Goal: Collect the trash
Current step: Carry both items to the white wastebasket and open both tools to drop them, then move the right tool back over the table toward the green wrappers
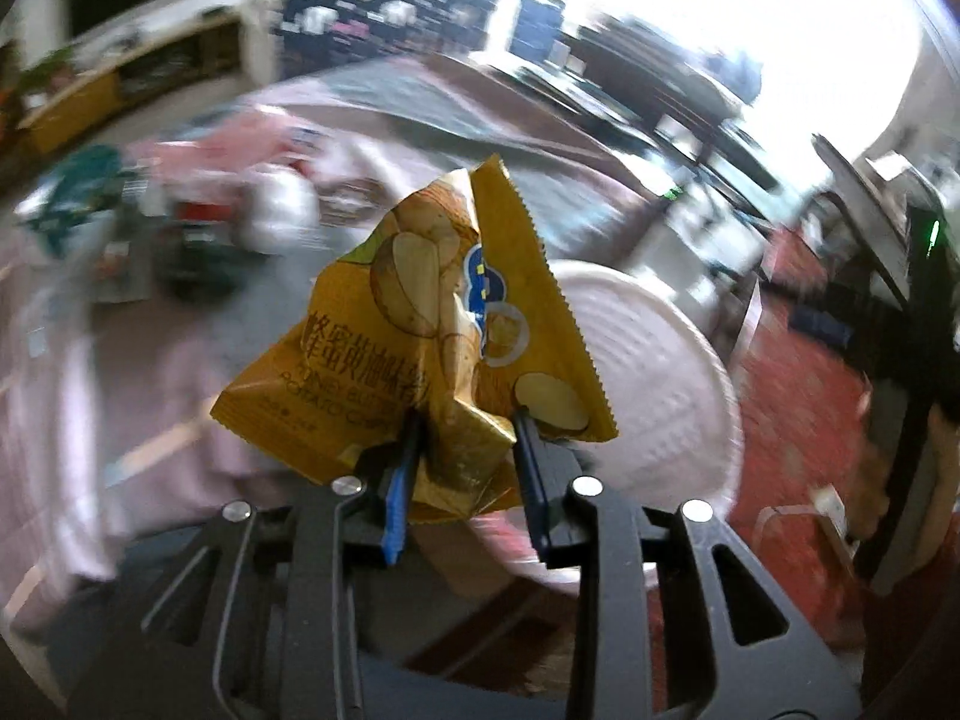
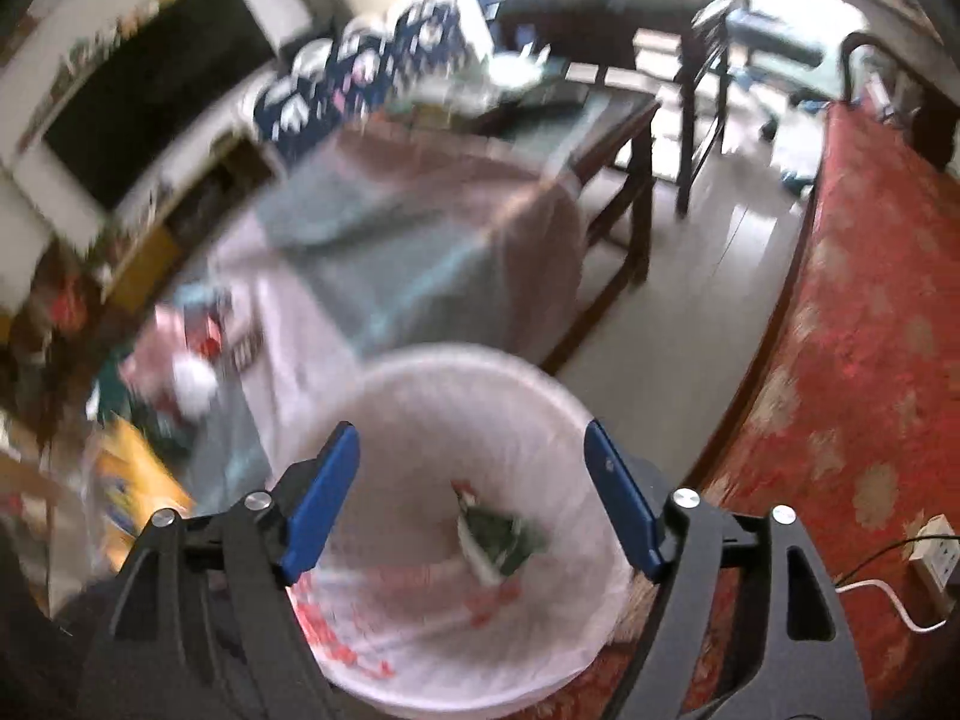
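While the left gripper (image 1: 465,426) pinches the crumpled lower end of one yellow chip bag (image 1: 432,324) between its blue pads, the bag stands up from the fingers with its long axis running away from the camera, its serrated sealed edge slanting down the right side and its top corner pointing up and away. The bag hangs in the air beside the white trash bin (image 1: 660,360), whose rim shows just right of and behind it.

The right gripper (image 2: 471,492) is spread wide and holds nothing; its two blue fingers (image 2: 321,504) sit over the mouth of the same bin (image 2: 540,396), which is lined with a thin white bag. Inside the bin lies one dark green wrapper (image 2: 501,540), on the liner, toward the right side.

Left of the bin, on the pink-covered table (image 2: 420,276), lies a blurred cluster of more litter, too smeared to count. A red patterned rug (image 2: 858,360) lies right of the bin.
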`<state>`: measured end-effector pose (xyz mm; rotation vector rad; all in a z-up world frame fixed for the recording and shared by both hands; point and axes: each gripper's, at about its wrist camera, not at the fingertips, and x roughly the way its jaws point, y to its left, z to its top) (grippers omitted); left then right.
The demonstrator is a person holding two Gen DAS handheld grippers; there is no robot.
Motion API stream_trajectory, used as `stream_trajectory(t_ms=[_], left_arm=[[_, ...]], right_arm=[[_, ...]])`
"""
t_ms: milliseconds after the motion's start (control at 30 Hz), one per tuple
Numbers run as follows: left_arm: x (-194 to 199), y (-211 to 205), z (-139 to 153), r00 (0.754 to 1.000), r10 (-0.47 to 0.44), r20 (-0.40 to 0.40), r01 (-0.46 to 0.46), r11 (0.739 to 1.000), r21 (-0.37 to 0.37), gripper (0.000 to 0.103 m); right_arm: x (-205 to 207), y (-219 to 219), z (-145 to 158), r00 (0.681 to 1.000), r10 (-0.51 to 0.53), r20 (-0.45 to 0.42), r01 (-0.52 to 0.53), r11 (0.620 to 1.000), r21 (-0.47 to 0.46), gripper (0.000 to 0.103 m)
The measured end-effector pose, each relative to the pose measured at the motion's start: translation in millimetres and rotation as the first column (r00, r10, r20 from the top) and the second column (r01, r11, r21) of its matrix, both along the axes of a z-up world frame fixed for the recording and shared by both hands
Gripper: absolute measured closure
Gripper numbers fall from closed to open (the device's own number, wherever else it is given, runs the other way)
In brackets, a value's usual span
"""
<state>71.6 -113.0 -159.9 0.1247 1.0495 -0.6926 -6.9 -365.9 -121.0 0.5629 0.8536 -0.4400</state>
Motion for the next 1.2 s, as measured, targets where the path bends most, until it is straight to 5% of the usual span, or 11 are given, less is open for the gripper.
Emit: stream_trajectory(t_ms=[100, 233, 333, 400, 533, 600, 700, 767, 833, 1033, 1200], left_arm=[[-9.1, -33.7, -13.0, 0.992, -0.114, -0.048, 0.113, 0.993, -0.024, 0.069], [-27.4, -76.5, -36.3, 0.935, -0.321, -0.151, 0.305, 0.945, -0.120, 0.056], [-37.6, -85.4, -44.3, 0.937, -0.324, -0.132, 0.320, 0.946, -0.050, 0.014], [-36.0, -77.1, -41.3, 0.949, -0.300, -0.098, 0.299, 0.954, -0.018, 0.011], [-4.6, -26.2, -27.5, 0.994, -0.107, -0.015, 0.108, 0.992, 0.071, 0.010], [9.0, 1.3, -19.1, 0.997, 0.016, 0.070, -0.026, 0.989, 0.143, 0.010], [26.1, 54.7, 0.6, 0.956, 0.200, 0.215, -0.245, 0.947, 0.207, 0.017], [36.6, 97.4, 14.8, 0.913, 0.318, 0.255, -0.370, 0.909, 0.193, 0.037], [43.3, 131.5, 22.9, 0.871, 0.411, 0.269, -0.464, 0.869, 0.174, 0.043], [46.6, 219.5, 35.2, 0.749, 0.607, 0.265, -0.648, 0.755, 0.103, 0.042], [44.1, 255.6, 21.7, 0.712, 0.668, 0.219, -0.696, 0.713, 0.086, 0.035]], right_arm=[[-6.9, -10.1, 14.4, 0.999, -0.026, 0.041, 0.027, 0.999, -0.020, 0.024], [-14.1, -14.4, 14.4, 0.999, -0.011, 0.053, 0.011, 1.000, 0.004, 0.023], [-12.7, -12.1, 11.4, 0.999, 0.005, 0.037, -0.005, 1.000, 0.002, 0.023], [-10.3, -11.1, 10.2, 0.999, 0.014, 0.029, -0.014, 1.000, -0.001, 0.023], [5.4, 2.6, 6.6, 0.999, 0.046, 0.015, -0.045, 0.999, -0.011, 0.023], [21.6, 18.8, 5.0, 0.996, 0.089, 0.008, -0.089, 0.996, -0.019, 0.023], [50.8, 48.5, 1.0, 0.986, 0.169, 0.001, -0.169, 0.985, -0.020, 0.023], [84.2, 81.8, -3.9, 0.967, 0.253, 0.004, -0.253, 0.967, -0.038, 0.023], [116.1, 115.5, -10.0, 0.946, 0.324, 0.007, -0.323, 0.943, -0.078, 0.023], [236.8, 201.4, -50.2, 0.897, 0.438, -0.052, -0.441, 0.895, -0.073, 0.023], [298.4, 233.2, -87.5, 0.889, 0.438, -0.132, -0.445, 0.896, -0.020, 0.023]])
